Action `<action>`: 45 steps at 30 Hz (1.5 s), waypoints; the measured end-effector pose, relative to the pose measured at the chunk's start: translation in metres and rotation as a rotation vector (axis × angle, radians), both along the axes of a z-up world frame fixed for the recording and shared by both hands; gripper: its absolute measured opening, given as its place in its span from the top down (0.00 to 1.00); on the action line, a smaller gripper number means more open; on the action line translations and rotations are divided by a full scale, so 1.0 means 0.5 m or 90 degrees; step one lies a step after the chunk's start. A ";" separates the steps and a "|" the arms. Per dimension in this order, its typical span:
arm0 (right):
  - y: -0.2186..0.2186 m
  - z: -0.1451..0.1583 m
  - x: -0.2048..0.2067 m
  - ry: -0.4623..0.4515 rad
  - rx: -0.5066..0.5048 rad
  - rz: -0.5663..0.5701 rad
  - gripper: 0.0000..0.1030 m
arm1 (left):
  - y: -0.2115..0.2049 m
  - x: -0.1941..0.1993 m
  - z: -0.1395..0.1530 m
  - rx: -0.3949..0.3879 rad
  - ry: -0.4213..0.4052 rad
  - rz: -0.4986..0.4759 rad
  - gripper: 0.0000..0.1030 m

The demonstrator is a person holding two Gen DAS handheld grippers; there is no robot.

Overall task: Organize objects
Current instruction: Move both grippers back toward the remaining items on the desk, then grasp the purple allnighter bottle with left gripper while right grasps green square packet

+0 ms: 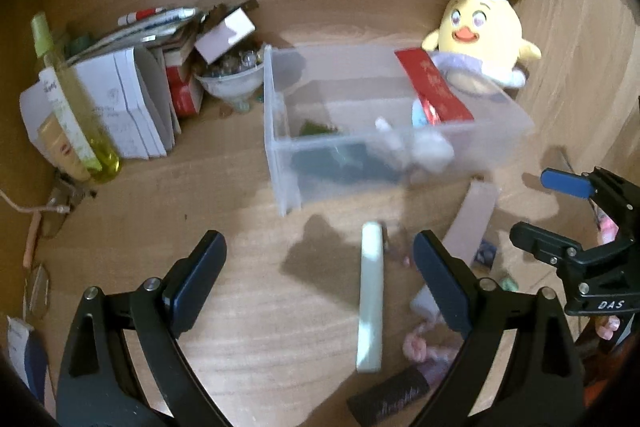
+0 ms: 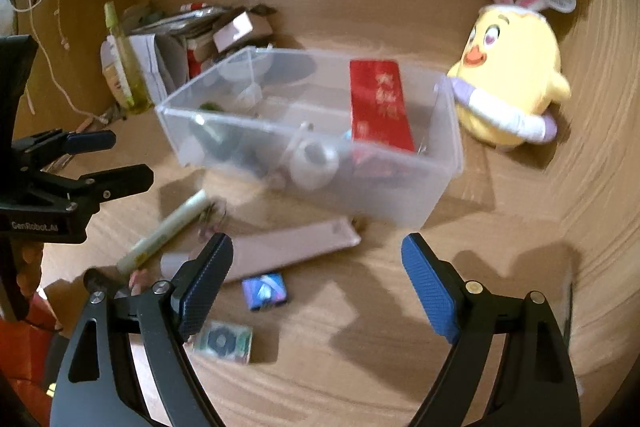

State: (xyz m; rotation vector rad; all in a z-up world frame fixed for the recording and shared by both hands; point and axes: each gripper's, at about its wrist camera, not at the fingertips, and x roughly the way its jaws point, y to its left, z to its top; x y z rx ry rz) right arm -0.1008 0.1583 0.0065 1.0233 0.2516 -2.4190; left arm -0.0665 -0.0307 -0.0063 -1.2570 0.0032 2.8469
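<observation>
Left to right on the wooden counter (image 2: 360,367): spray bottle (image 1: 76,107) beside stacked papers (image 1: 132,103); left gripper (image 1: 320,267), jaws wide open and empty, above a pale green tube (image 1: 370,299); clear plastic bin (image 2: 400,195) holding a red envelope (image 2: 380,107); right gripper (image 2: 316,279), jaws open, empty; chick plush (image 2: 516,83) just beside the bin.

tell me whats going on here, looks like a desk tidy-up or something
A person is sorting desk clutter with a handheld gripper in each hand. The clear plastic bin already holds a red envelope, a white tape roll and other small items. Both the left gripper and the right gripper are open and empty, above loose things lying in front of the bin: a pale green tube, a long pink pouch and small cards. A yellow chick plush sits behind.
</observation>
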 end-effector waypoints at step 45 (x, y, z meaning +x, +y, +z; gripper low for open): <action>-0.010 -0.077 0.087 -0.054 -0.022 0.052 0.62 | 0.048 0.122 -0.091 0.098 -0.031 0.018 0.25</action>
